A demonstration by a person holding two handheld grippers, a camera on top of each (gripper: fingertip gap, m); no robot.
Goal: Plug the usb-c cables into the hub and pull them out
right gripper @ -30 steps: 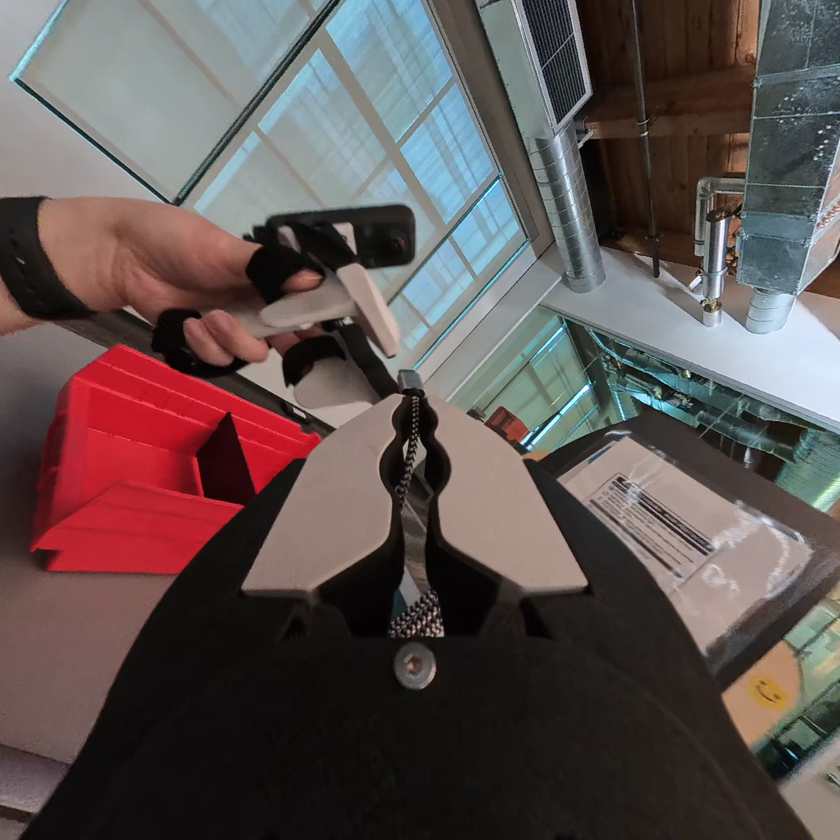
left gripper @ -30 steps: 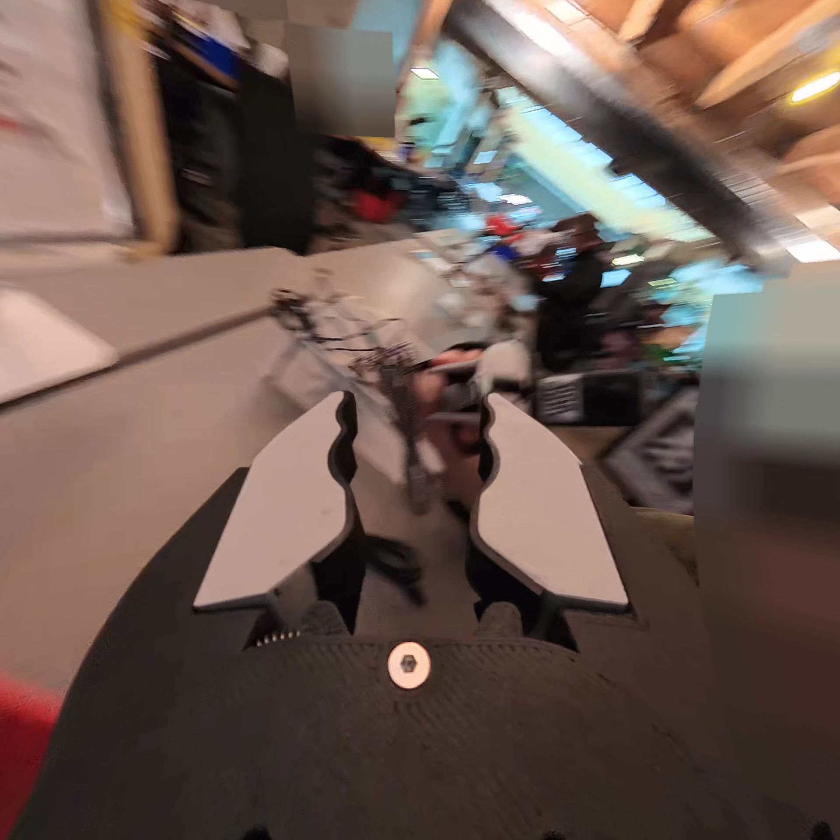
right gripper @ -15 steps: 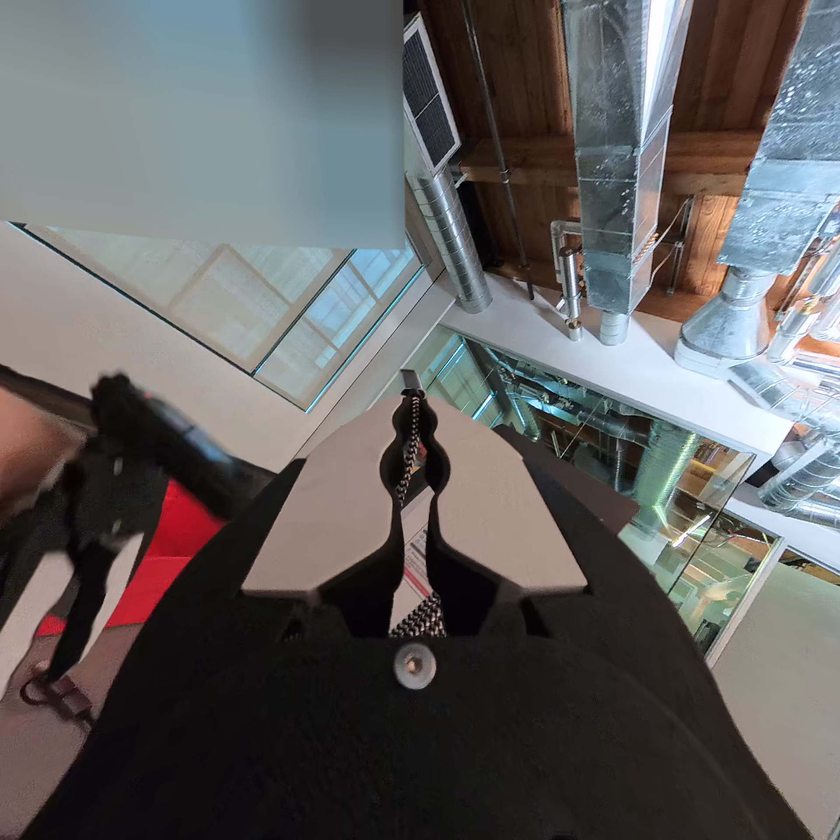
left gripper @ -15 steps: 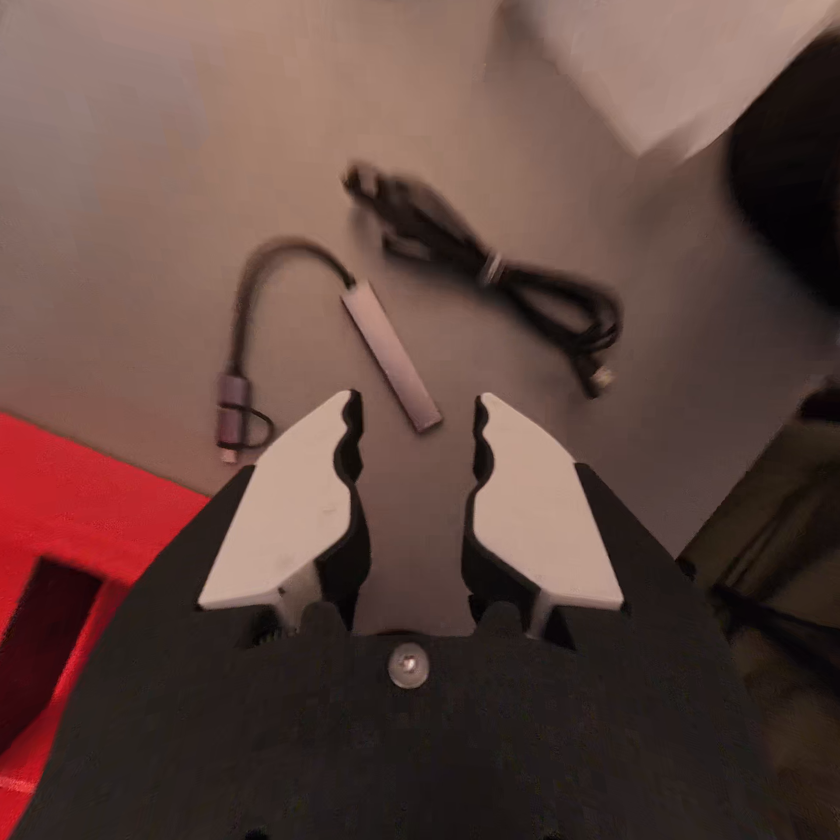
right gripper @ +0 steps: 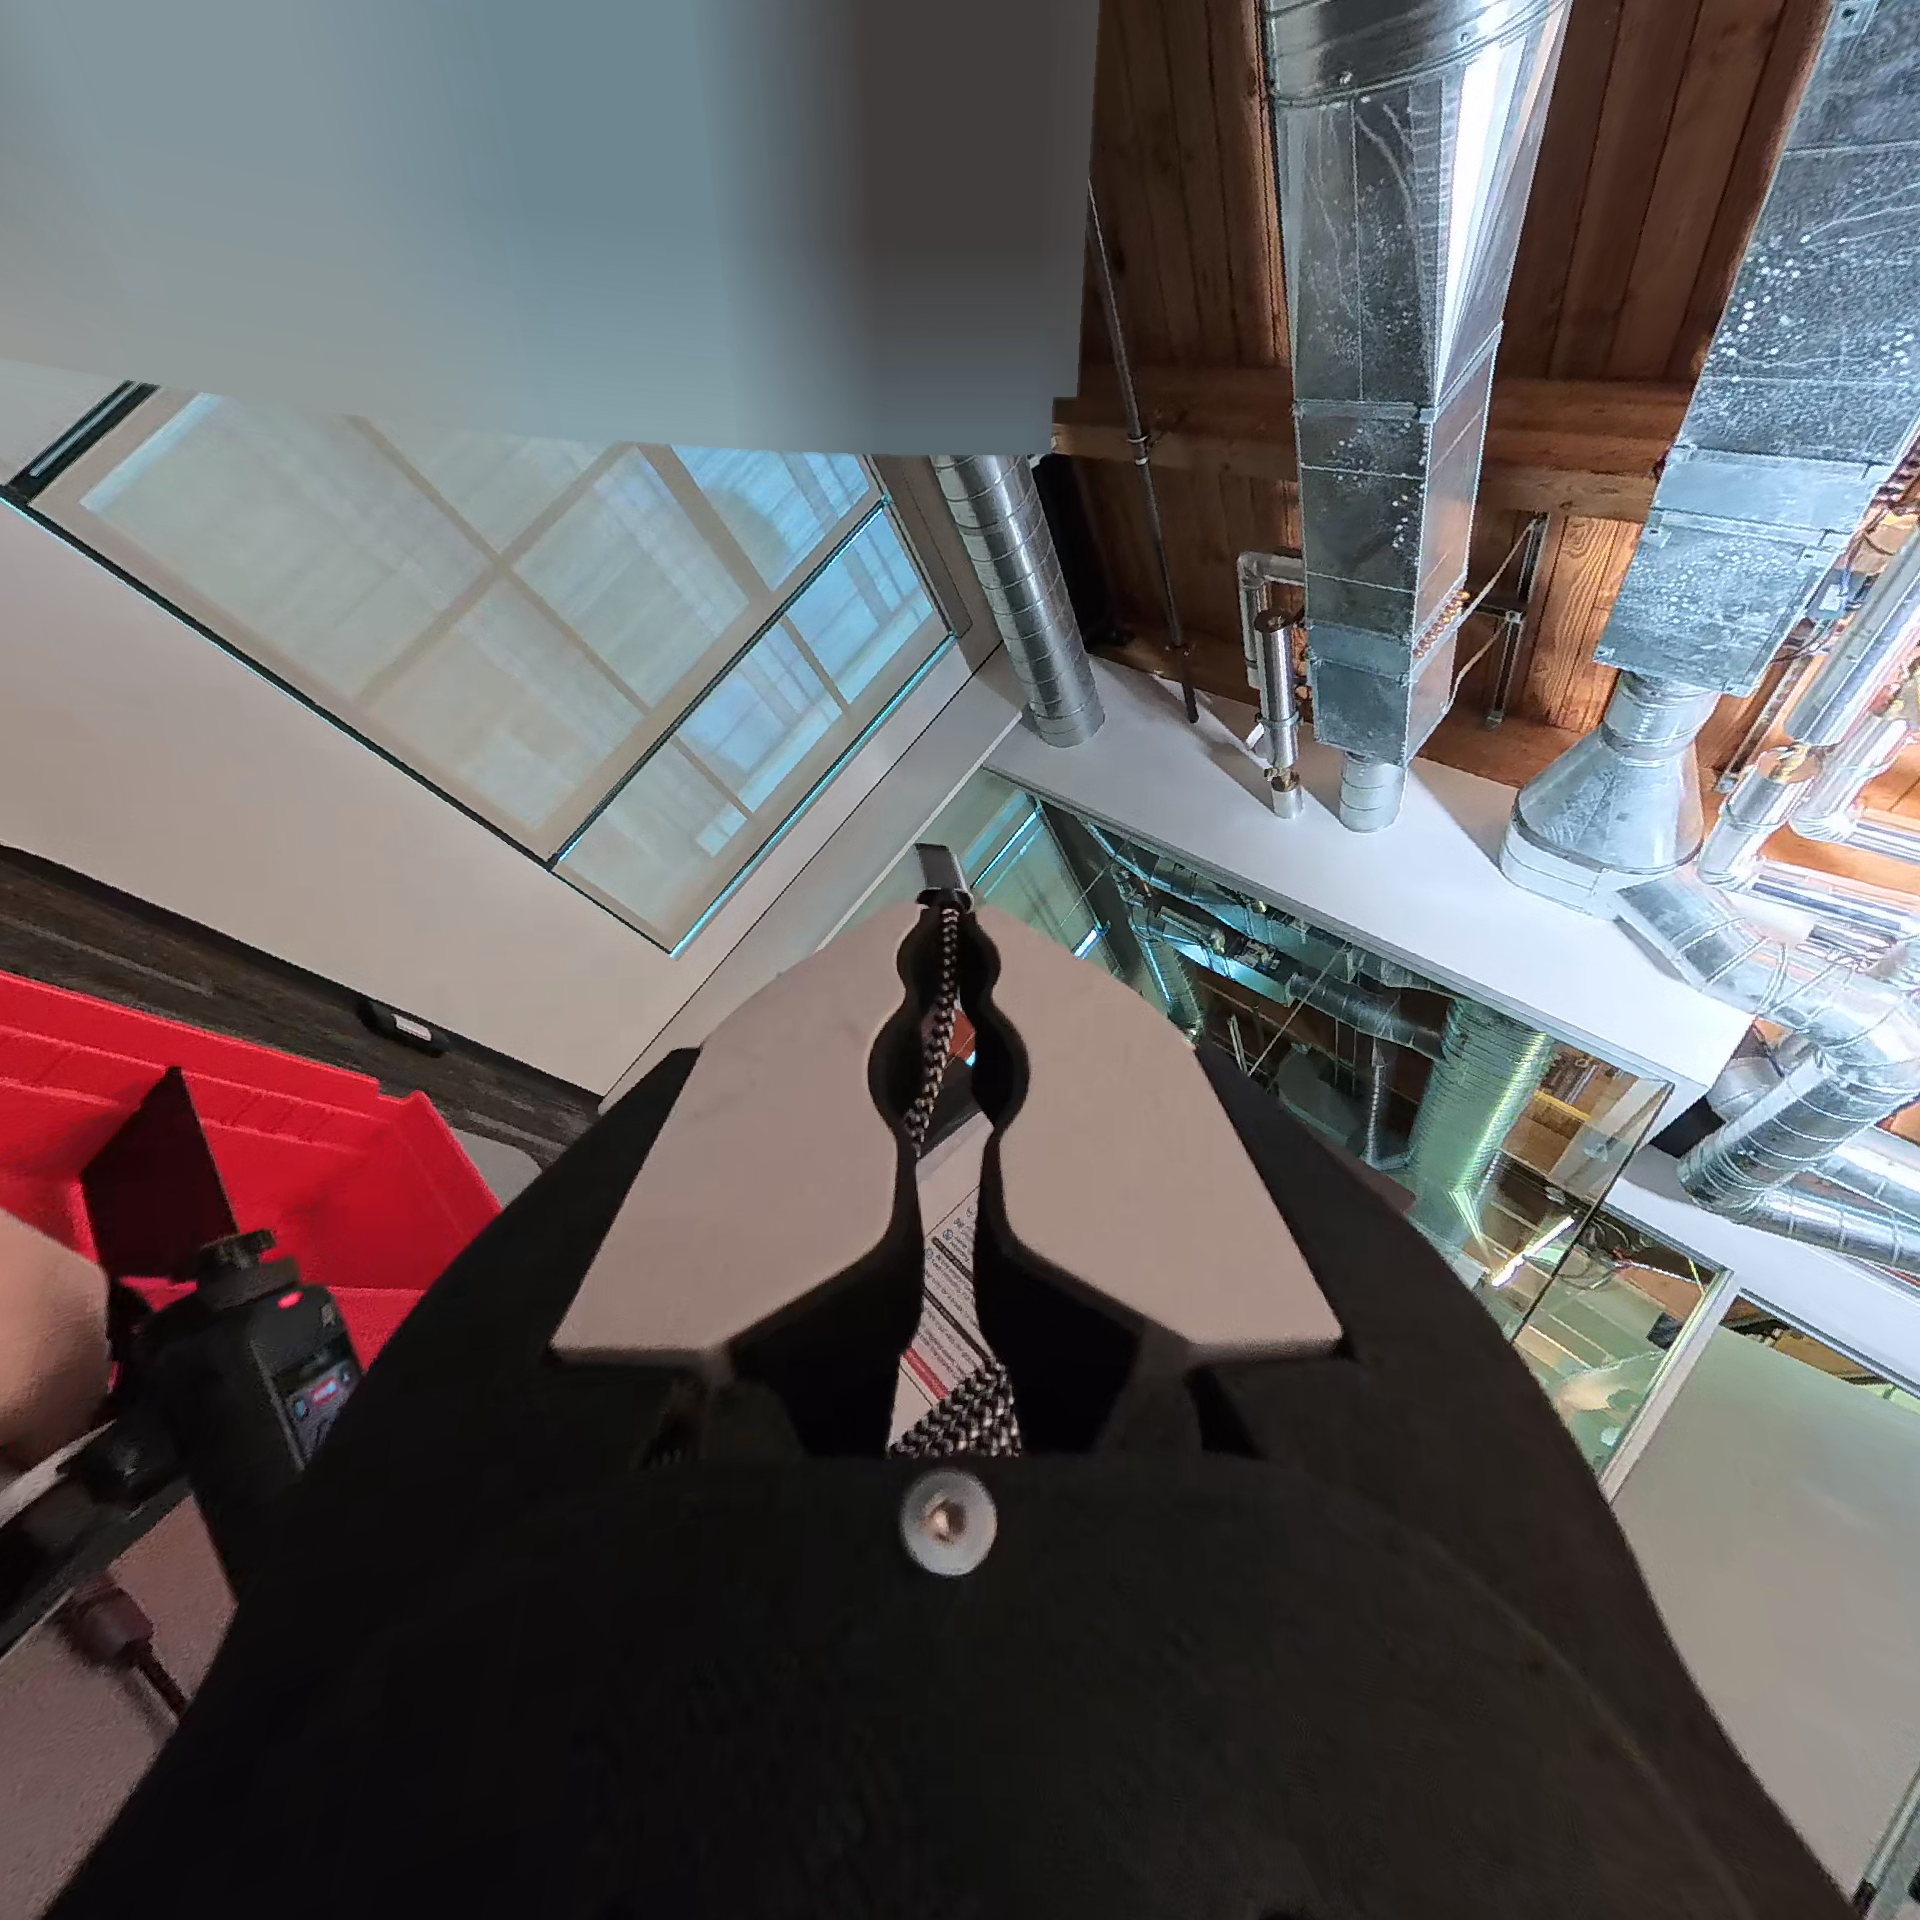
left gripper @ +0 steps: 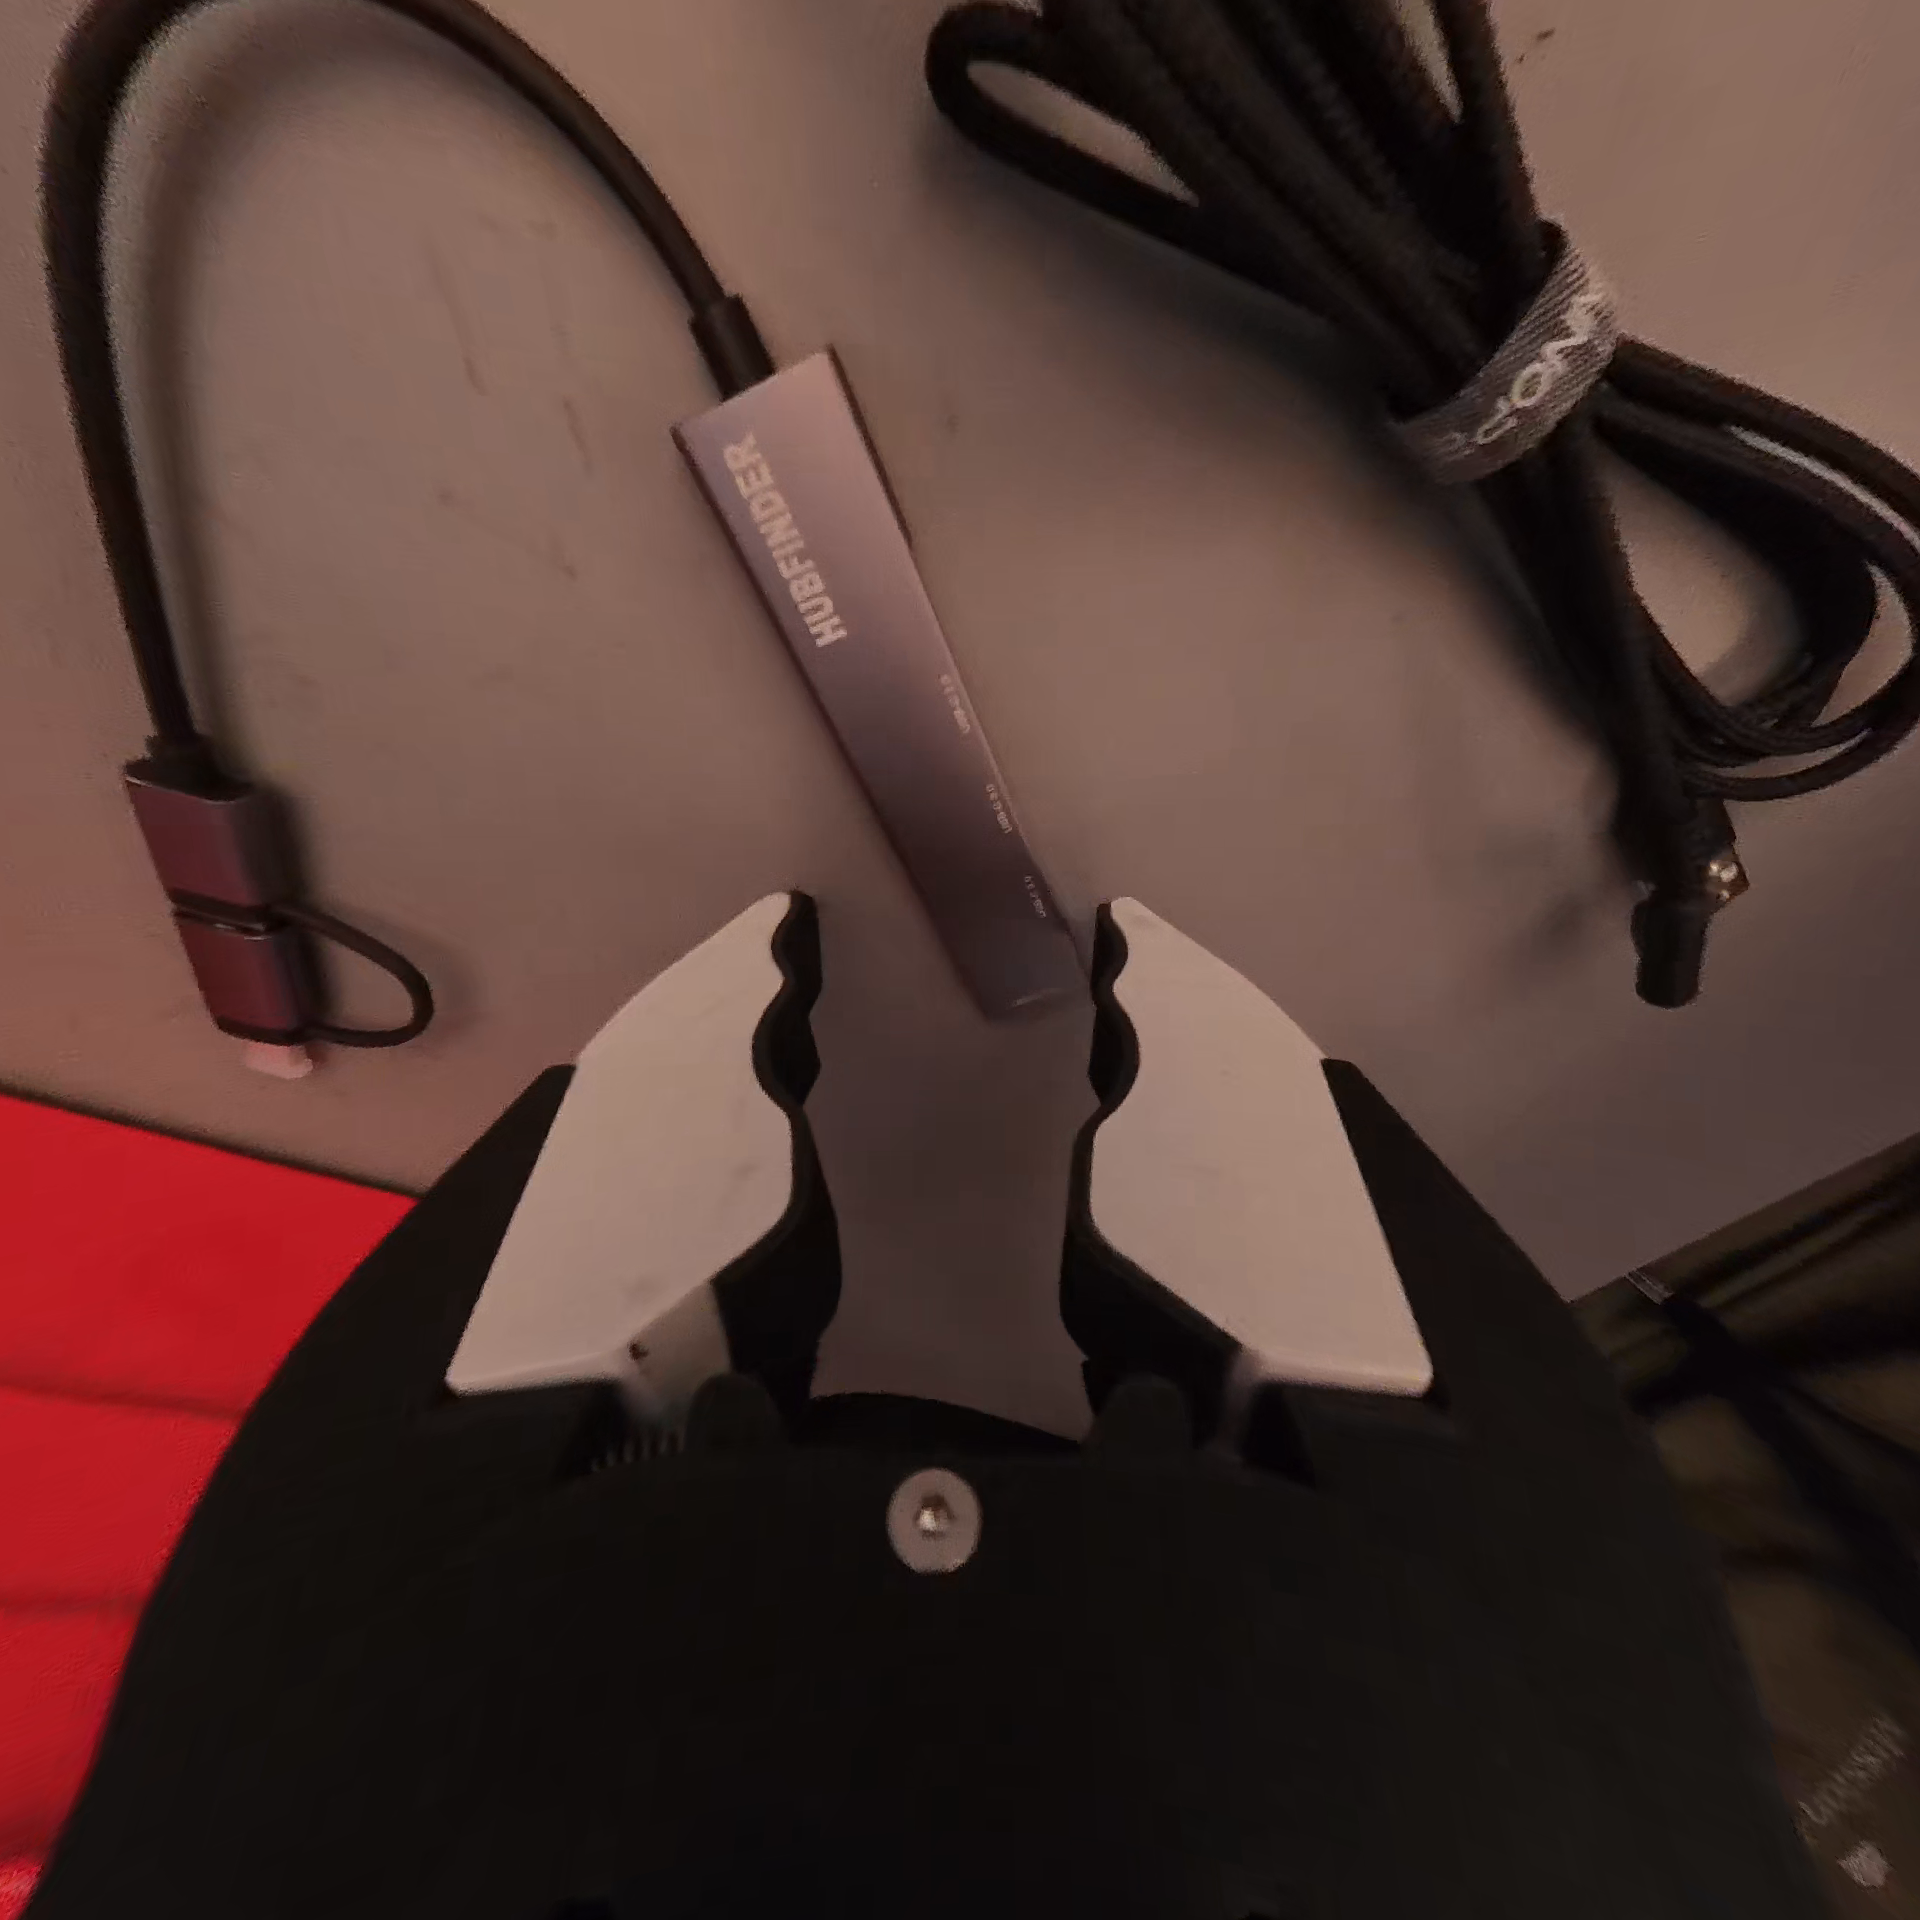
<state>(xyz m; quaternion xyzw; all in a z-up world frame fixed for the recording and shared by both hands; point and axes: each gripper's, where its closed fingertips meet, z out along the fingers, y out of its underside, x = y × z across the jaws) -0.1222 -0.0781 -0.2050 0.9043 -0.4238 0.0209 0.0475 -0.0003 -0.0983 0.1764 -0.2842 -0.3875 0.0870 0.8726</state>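
In the left wrist view a slim grey hub (left gripper: 873, 675) lies on the grey table, its own black lead (left gripper: 94, 416) curving left to a grey double plug (left gripper: 223, 894). My left gripper (left gripper: 951, 914) is open just above the hub's near end, which lies between the fingertips. A bundled black cable (left gripper: 1455, 343) with a grey strap lies to the right. My right gripper (right gripper: 948, 914) is shut on a black-and-white braided usb-c cable (right gripper: 935, 1023), its metal plug (right gripper: 938, 868) poking out past the tips, held up in the air facing the ceiling.
A red bin (left gripper: 156, 1299) sits at the lower left, close to the left gripper; it also shows in the right wrist view (right gripper: 260, 1132). The table's edge (left gripper: 1766, 1226) runs at the lower right. The left gripper's body and a hand (right gripper: 42, 1340) show at the lower left. Spacing between my two grippers at the tips: around 40 cm.
My left gripper swung down from facing the room to over the table, then closed in on the hub's near end. My right gripper kept its hold on the braided cable and tilted further upward.
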